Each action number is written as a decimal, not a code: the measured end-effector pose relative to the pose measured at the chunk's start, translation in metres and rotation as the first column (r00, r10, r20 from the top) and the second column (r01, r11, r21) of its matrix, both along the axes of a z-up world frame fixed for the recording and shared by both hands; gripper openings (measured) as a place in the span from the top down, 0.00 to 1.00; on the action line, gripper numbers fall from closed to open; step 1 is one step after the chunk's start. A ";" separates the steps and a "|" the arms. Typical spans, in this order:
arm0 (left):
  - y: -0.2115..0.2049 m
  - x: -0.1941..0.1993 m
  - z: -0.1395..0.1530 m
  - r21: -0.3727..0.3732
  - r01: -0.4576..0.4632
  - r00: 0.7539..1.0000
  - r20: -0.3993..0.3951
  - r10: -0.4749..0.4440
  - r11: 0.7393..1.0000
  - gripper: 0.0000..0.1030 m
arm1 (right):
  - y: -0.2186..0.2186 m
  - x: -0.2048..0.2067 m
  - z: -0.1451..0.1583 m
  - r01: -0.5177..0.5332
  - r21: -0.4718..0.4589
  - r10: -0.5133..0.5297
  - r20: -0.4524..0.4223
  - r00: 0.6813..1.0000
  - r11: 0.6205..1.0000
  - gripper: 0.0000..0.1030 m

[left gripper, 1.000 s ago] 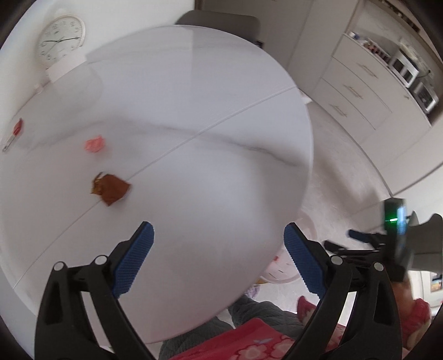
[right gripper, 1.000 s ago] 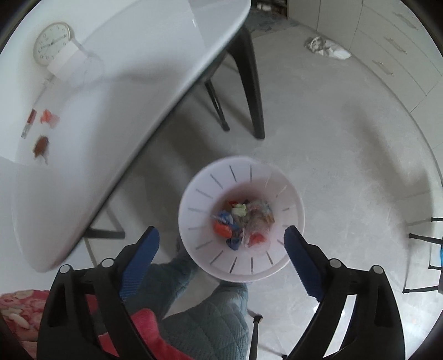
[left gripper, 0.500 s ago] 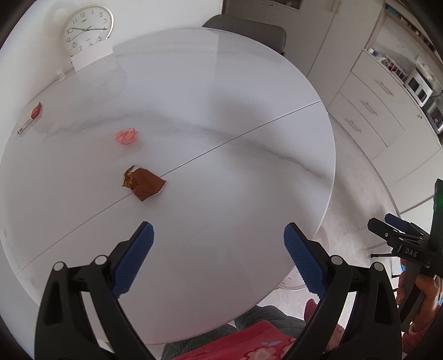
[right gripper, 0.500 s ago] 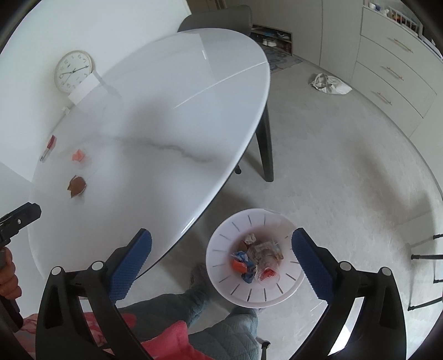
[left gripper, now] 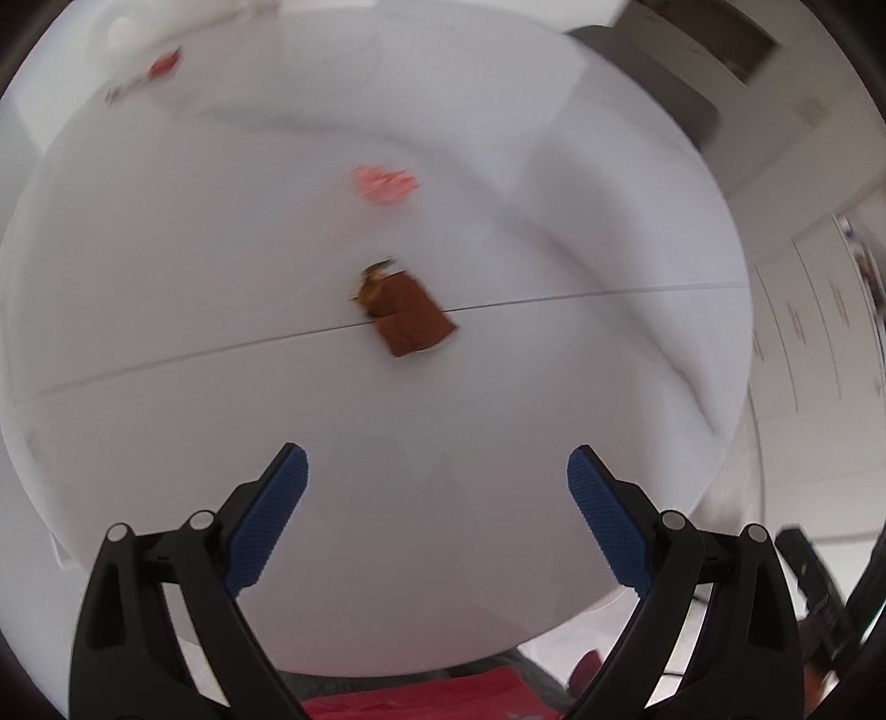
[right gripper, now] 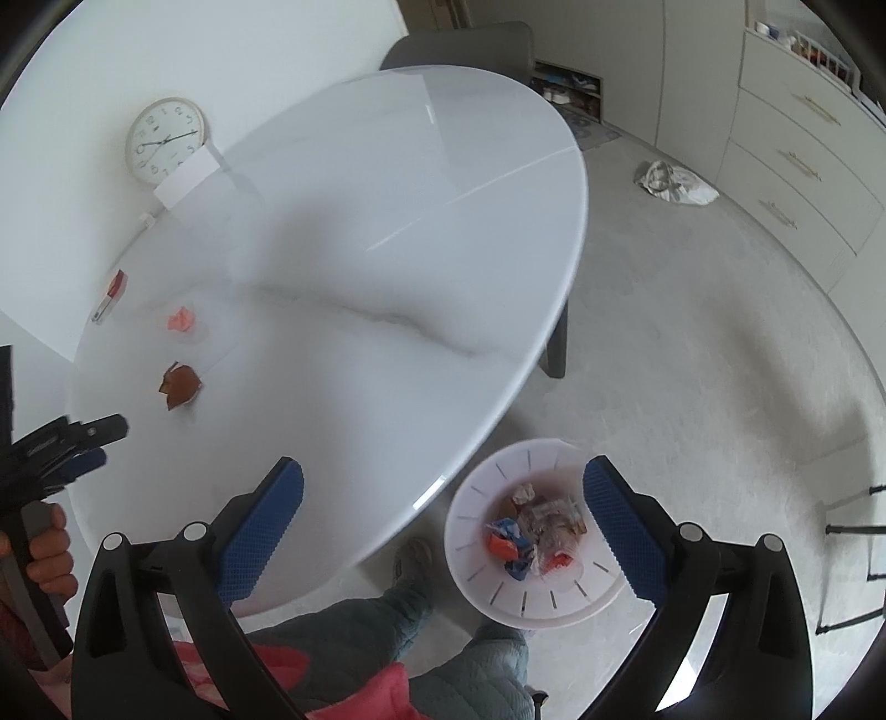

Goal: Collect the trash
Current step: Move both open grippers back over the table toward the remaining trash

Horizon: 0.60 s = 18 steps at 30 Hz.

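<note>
White table [left gripper: 498, 498]: brown wrapper [left gripper: 407, 315] now nearer left tool [left gripper: 437, 498]; both tools released.

Table [right gripper: 387, 221] glossy, smooth – brown wrapper [left gripper: 407, 315] crinkled foil – bin [right gripper: 482, 520] white plastic.

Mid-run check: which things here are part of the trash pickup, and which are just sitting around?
Job: crumpled brown wrapper, crumpled pink scrap, red-and-white packet, white slotted bin, left gripper.

Lying about: round wall clock, white cloth on floor, grey chair.
</note>
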State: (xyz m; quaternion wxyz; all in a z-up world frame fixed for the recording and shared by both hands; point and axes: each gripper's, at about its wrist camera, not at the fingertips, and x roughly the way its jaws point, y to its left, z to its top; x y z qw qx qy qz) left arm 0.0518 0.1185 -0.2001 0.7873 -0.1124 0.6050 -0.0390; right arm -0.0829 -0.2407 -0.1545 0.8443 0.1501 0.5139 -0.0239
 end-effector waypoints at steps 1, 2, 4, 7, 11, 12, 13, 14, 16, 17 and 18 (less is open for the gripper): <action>0.004 0.004 -0.005 0.001 -0.019 1.000 -0.009 0.019 1.000 0.12 | 0.005 0.003 0.001 -0.011 -0.001 0.011 0.002 1.000 1.000 0.03; 0.007 0.008 -0.009 0.004 -0.031 0.999 -0.016 0.031 1.000 0.12 | 0.008 0.005 0.002 -0.017 -0.004 0.017 0.003 1.000 1.000 0.03; 0.012 0.016 -0.017 0.004 -0.058 0.998 -0.031 0.059 0.998 0.12 | 0.014 0.009 0.003 -0.029 -0.010 0.029 0.004 1.000 1.000 0.03; 0.019 0.031 -0.031 -0.008 -0.114 0.992 -0.059 0.113 0.993 0.12 | 0.022 0.015 0.005 -0.047 -0.023 0.047 -0.001 0.999 0.999 0.03; 0.018 0.048 -0.044 0.005 -0.159 0.985 -0.070 0.159 0.987 0.12 | 0.028 0.023 0.007 -0.058 -0.033 0.058 -0.007 0.998 0.998 0.03; 0.017 0.052 -0.048 0.008 -0.169 0.983 -0.074 0.169 0.986 0.12 | 0.029 0.024 0.007 -0.060 -0.036 0.060 -0.007 0.998 0.998 0.03; 0.016 0.056 -0.051 0.007 -0.180 0.980 -0.080 0.180 0.984 0.12 | 0.031 0.026 0.009 -0.065 -0.044 0.065 -0.008 0.998 0.997 0.03; 0.015 0.058 -0.054 0.007 -0.190 0.978 -0.084 0.190 0.982 0.12 | 0.032 0.027 0.009 -0.068 -0.050 0.068 -0.008 0.998 0.996 0.03; 0.013 0.062 -0.059 0.006 -0.214 0.973 -0.090 0.214 0.977 0.14 | 0.033 0.029 0.011 -0.076 -0.068 0.076 -0.008 0.997 0.995 0.03; 0.011 0.065 -0.062 0.014 -0.227 0.969 -0.094 0.228 0.974 0.15 | 0.033 0.030 0.012 -0.083 -0.077 0.082 -0.009 0.997 0.994 0.03; 0.010 0.067 -0.064 0.028 -0.237 0.966 -0.098 0.239 0.971 0.17 | 0.033 0.030 0.012 -0.085 -0.080 0.084 -0.011 0.996 0.993 0.03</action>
